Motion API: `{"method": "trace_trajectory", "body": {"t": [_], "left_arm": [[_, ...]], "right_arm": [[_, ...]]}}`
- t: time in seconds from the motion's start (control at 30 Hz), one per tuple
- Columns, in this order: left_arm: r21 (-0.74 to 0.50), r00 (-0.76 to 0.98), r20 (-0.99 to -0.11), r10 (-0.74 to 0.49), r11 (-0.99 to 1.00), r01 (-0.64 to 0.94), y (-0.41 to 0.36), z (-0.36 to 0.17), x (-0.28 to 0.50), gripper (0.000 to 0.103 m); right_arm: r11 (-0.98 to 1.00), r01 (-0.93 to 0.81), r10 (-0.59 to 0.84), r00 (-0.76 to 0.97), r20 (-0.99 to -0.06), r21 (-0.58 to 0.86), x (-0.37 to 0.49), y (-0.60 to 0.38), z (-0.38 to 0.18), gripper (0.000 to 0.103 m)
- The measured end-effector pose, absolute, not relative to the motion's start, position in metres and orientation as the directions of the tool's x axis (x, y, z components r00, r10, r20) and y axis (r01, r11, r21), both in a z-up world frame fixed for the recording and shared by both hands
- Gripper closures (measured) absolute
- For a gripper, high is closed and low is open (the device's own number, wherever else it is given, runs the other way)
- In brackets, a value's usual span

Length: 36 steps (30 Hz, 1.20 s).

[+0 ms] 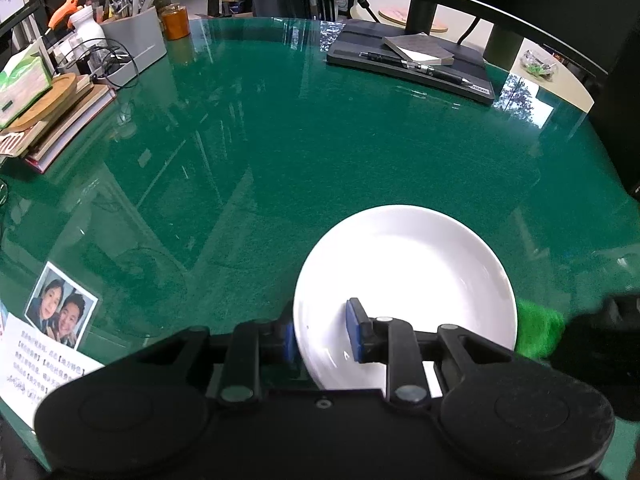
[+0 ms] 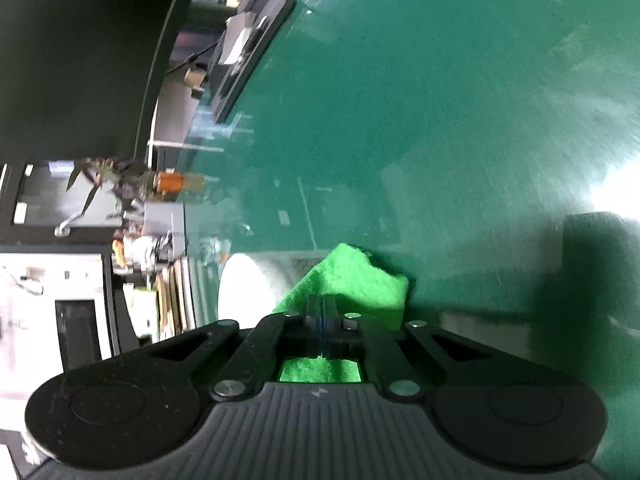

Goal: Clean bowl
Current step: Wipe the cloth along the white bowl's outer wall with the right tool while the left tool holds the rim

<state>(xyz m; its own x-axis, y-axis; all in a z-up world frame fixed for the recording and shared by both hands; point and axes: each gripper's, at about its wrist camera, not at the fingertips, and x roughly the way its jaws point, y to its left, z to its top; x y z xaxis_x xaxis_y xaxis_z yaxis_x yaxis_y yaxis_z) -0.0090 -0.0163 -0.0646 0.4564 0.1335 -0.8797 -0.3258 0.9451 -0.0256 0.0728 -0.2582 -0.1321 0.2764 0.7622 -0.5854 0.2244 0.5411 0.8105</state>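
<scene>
A shallow white bowl (image 1: 416, 276) rests on the green glass-topped table. My left gripper (image 1: 322, 330) is shut on the bowl's near left rim, one blue pad inside and one outside. At the bowl's right edge a bright green cloth (image 1: 538, 332) shows, with a dark blurred shape beside it. In the right wrist view my right gripper (image 2: 322, 304) is shut on that green cloth (image 2: 352, 280), which bunches ahead of the pads. The white bowl (image 2: 244, 284) lies just left of the cloth, partly hidden by it.
A black folder (image 1: 412, 64) with a notebook and pen lies at the far right. Stacked books, a tissue box (image 1: 22, 84) and a grey organiser (image 1: 136, 40) crowd the far left. A photo and paper sheet (image 1: 60, 316) lie near left. A dark monitor frame arches over the far edge.
</scene>
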Motion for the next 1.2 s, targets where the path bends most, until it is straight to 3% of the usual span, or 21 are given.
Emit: {"method": "trace_trajectory", "body": {"t": [0.27, 0.57, 0.77, 0.87, 1.03, 1.2], "left_arm": [[-0.027, 0.457, -0.879, 0.135, 0.943, -0.33, -0.016, -0.065, -0.009, 0.078], [-0.03, 0.458, -0.879, 0.129, 0.945, -0.325, -0.016, -0.064, -0.01, 0.078], [-0.024, 0.454, -0.882, 0.128, 0.949, -0.314, -0.018, -0.064, -0.011, 0.078], [-0.025, 0.438, -0.891, 0.117, 0.952, -0.305, -0.023, -0.063, -0.016, 0.072], [-0.055, 0.421, -0.904, 0.075, 0.956, -0.289, -0.018, -0.06, -0.023, 0.076], [-0.043, 0.466, -0.883, 0.063, 0.976, -0.214, -0.011, -0.053, -0.011, 0.075]], "right_arm": [[0.582, 0.192, 0.772, 0.175, -0.611, 0.791, 0.048, -0.254, -0.126, 0.1], [0.617, 0.166, 0.74, 0.211, -0.639, 0.769, 0.054, -0.249, -0.116, 0.1], [0.603, 0.173, 0.76, 0.173, -0.627, 0.779, 0.049, -0.246, -0.116, 0.1], [0.588, 0.188, 0.752, 0.23, -0.618, 0.786, 0.069, -0.247, -0.118, 0.1], [0.611, 0.162, 0.737, 0.239, -0.632, 0.775, 0.087, -0.243, -0.124, 0.1], [0.566, 0.154, 0.77, 0.252, -0.586, 0.81, 0.085, -0.254, -0.13, 0.101]]}}
